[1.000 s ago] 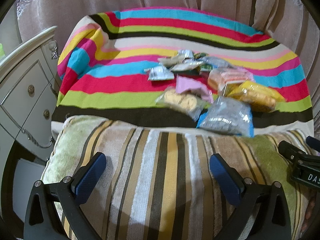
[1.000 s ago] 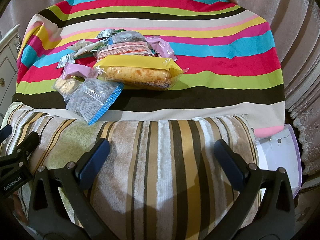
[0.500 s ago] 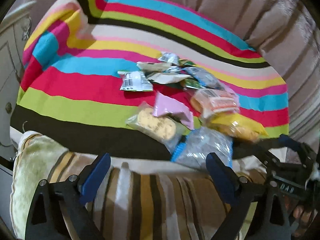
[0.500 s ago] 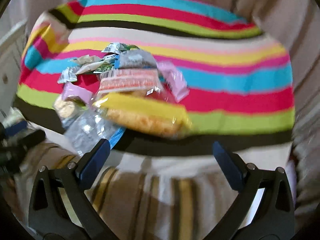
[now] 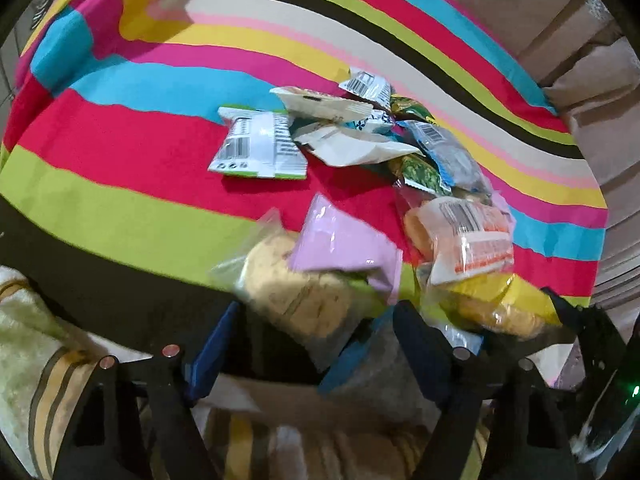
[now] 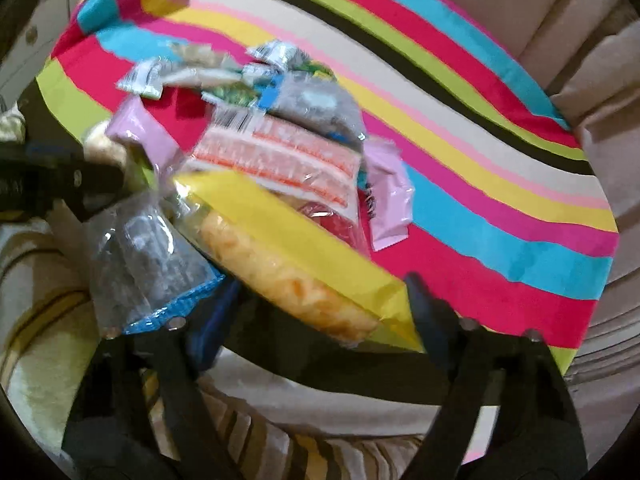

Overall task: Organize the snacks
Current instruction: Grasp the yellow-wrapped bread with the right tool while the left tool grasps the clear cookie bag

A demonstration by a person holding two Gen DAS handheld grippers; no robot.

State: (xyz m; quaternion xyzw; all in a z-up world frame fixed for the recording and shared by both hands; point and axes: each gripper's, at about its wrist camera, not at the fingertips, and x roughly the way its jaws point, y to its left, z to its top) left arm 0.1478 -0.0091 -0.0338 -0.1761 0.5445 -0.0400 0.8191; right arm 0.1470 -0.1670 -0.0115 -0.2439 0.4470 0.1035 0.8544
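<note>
A striped blanket [image 5: 140, 184] spreads ahead of both tongs, bearing a heap of snack packets. The left gripper [image 5: 316, 354] stands wide open with the clear bag of round biscuits [image 5: 296, 292] lying between its fingers, ungripped, and a pink packet [image 5: 344, 244] just beyond. The right gripper [image 6: 320, 320] is likewise spread wide, the yellow bag [image 6: 296, 256] lying between its fingers, and an orange-printed packet [image 6: 280, 156] farther ahead.

Each claw, the left claw [image 5: 316, 350] and the right claw [image 6: 320, 316], is a black plastic frame with silver round screws and two dark-blue padded fingers [image 5: 208, 356], shaped like angled paddles.
</note>
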